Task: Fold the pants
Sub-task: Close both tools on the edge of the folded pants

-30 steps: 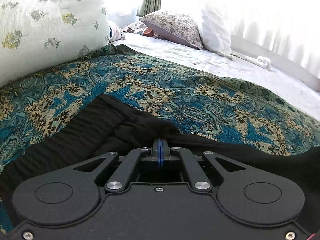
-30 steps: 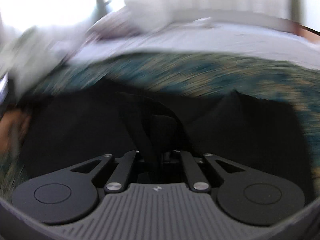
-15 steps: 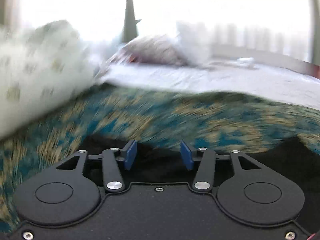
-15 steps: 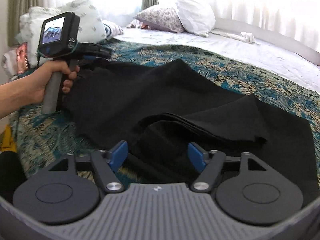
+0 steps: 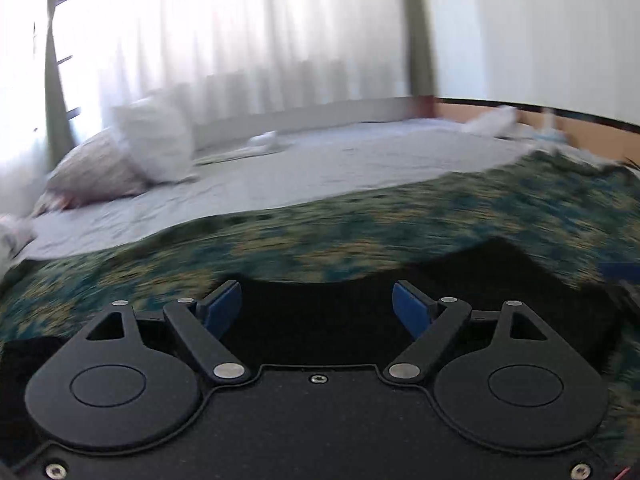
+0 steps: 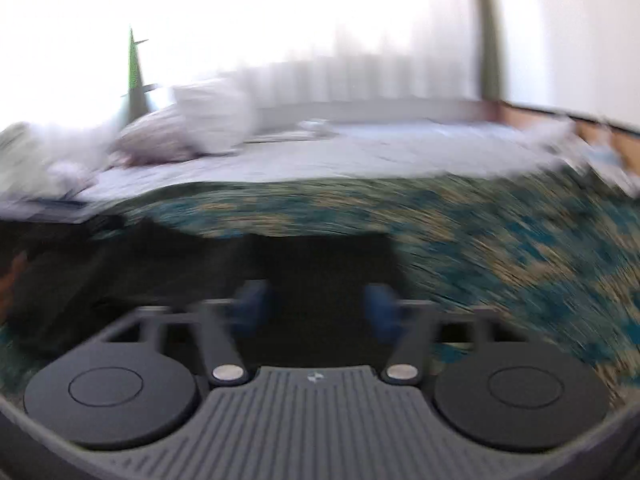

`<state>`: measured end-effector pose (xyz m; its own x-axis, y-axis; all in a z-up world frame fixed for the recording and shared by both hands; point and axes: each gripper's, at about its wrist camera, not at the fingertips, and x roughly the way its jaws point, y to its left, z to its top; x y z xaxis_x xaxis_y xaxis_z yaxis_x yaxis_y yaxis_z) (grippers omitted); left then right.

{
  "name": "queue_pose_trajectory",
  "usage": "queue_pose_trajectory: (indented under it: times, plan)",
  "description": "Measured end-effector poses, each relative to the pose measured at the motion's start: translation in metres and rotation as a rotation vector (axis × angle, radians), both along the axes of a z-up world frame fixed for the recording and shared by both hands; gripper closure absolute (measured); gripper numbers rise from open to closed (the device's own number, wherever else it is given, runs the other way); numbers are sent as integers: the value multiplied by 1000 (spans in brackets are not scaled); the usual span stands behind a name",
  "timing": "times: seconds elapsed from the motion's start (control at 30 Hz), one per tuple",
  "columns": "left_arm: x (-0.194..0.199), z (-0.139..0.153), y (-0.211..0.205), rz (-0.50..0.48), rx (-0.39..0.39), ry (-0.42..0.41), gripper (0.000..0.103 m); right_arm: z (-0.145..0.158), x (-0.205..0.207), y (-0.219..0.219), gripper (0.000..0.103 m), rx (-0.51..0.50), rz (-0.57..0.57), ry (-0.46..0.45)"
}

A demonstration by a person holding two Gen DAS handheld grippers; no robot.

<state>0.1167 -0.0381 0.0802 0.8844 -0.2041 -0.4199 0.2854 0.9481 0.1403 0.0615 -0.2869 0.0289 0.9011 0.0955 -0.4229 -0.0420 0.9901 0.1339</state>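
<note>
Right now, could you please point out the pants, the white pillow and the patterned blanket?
pants (image 5: 320, 320): left wrist view, black cloth between the fingers.
white pillow (image 5: 154, 140): left wrist view, its middle.
patterned blanket (image 6: 500, 248): right wrist view, bare teal part.

Both wrist cameras sit low and close over the pants (image 5: 320, 320), looking forward across the patterned cover (image 5: 360, 236) toward the pillows (image 5: 152, 144) and curtains (image 5: 240, 40). The right view is blurred, seemingly aimed much the same way; both share that far bedside.
</note>
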Motion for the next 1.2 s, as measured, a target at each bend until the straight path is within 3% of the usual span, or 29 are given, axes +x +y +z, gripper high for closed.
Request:
queue_pose_trajectory:
  times: [0.03, 0.1, 0.2, 0.4, 0.53, 0.6, 0.73, 0.97, 1.07, 1.2]
  plan:
    - [-4, -2, -12, -29, 7, 6, 22, -6, 4, -11, 86, 27, -51, 26]
    - [-14, -8, -34, -72, 18, 30, 25, -18, 5, -26, 86, 65, -76, 52]
    - [-20, -17, -58, -114, 8, 103, 45, -39, -3, -33, 86, 60, -74, 92]
    - [-14, -40, -90, -173, 22, 249, 79, -51, -20, -24, 85, -13, -38, 31]
    - [0, -56, -113, -191, 44, 299, 79, -52, -17, -27, 72, 23, -35, 29]
    - [14, -65, -123, -143, 89, 284, 79, -53, -17, -29, 67, 40, -38, 27]
    - [47, -64, -125, 4, 125, 250, 79, -54, -16, -31, 66, 62, -40, 24]
    - [105, -61, -68, 302, 234, 226, 78, -54, -15, -37, 64, 119, -43, 26]
    - [121, -56, -29, 439, 207, 235, 77, -55, -15, -38, 58, 135, -33, 24]
    - [111, -39, 4, 475, 84, 231, 77, -54, -15, -38, 44, 156, -16, 14]
